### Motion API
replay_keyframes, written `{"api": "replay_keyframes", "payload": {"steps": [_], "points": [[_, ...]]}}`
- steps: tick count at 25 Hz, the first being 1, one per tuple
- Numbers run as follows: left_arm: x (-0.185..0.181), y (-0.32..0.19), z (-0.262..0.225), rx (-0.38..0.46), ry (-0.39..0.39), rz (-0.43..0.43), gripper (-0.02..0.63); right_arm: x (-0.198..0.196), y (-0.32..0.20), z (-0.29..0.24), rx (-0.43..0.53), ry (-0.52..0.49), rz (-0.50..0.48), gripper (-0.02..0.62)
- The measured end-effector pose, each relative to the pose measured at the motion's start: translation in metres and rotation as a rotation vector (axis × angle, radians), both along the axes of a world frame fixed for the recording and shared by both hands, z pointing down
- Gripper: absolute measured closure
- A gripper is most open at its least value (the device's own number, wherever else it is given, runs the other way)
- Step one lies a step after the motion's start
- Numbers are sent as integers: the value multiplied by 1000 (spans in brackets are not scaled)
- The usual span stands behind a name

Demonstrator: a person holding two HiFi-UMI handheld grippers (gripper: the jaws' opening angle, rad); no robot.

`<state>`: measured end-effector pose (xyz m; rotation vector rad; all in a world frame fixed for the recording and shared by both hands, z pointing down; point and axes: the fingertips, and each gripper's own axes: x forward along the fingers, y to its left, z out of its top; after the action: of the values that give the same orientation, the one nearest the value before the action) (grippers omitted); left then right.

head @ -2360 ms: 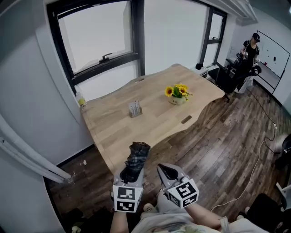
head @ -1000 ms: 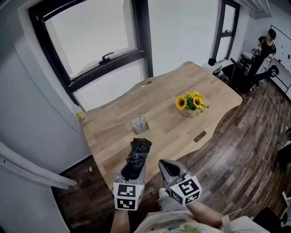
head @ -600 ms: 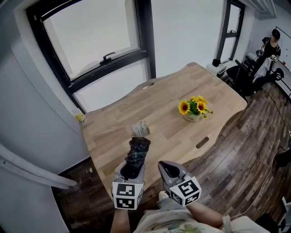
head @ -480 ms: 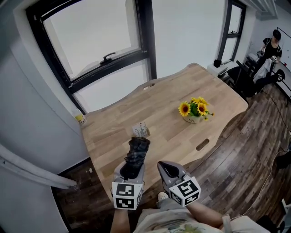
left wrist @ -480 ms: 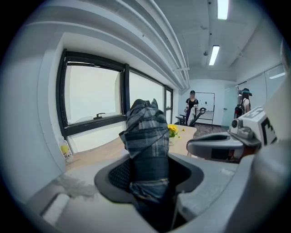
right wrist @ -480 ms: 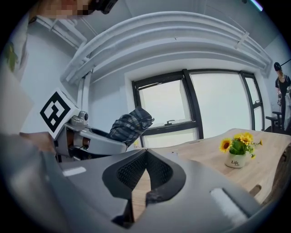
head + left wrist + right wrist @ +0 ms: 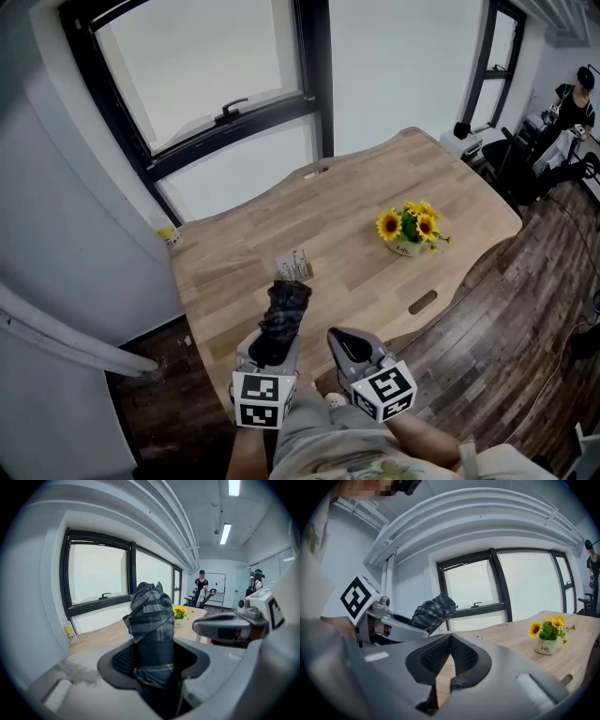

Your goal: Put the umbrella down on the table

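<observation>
The left gripper (image 7: 153, 654) is clamped on a folded plaid umbrella (image 7: 283, 315). The jaws bite its lower part, and most of the bundle sticks forward and upward out of them. The right gripper (image 7: 449, 654) is just beside it with its jaws together at the tips and nothing between them.

In the head view the umbrella hangs over the near edge of the wooden table (image 7: 356, 202), apparently not resting on it, so the putting-down seems not yet done.

The main risk is that near edge. If the jaws let go while the umbrella sits only partly over the wood, the bundle can tip or roll back off onto the dark floor (image 7: 497, 319). Letting go from height would make that worse, since a soft rolled shape lands unevenly and turns.

A second risk is the small card stand (image 7: 295, 266), which sits just past the umbrella's tip. A forward push to clear the edge could knock it over.

The sunflower pot (image 7: 410, 230) is well apart to the right and looks safe unless the swing goes wide. The idle right gripper is close enough to bump the left as it tilts down.
</observation>
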<state>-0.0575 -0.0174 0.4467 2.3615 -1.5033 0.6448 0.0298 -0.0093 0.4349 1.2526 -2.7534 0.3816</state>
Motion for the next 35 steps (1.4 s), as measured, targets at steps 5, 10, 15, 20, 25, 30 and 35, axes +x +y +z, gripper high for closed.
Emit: {"api": "replay_keyframes", "payload": {"steps": [5, 10, 15, 20, 25, 30, 35], "points": [[-5, -8, 8, -16, -4, -10, 397, -8, -5, 6, -11, -2, -22, 595], [-8, -19, 13, -33, -4, -7, 397, -14, -15, 10, -25, 5, -37, 595], [-8, -34, 19, -49, 2, 8, 397, -19, -34, 11, -23, 7, -40, 595], [-7, -48, 27, -68, -1, 18, 397, -19, -49, 16, -33, 9, -35, 595], [-9, -60, 37, -94, -11, 26, 396, -19, -63, 21, -52, 10, -21, 595], [-8, -73, 48, -116, -10, 35, 396, -13, -76, 27, -66, 16, -8, 595], [-9, -79, 57, -140, -14, 40, 396, -12, -86, 34, -83, 20, -5, 595]]}}
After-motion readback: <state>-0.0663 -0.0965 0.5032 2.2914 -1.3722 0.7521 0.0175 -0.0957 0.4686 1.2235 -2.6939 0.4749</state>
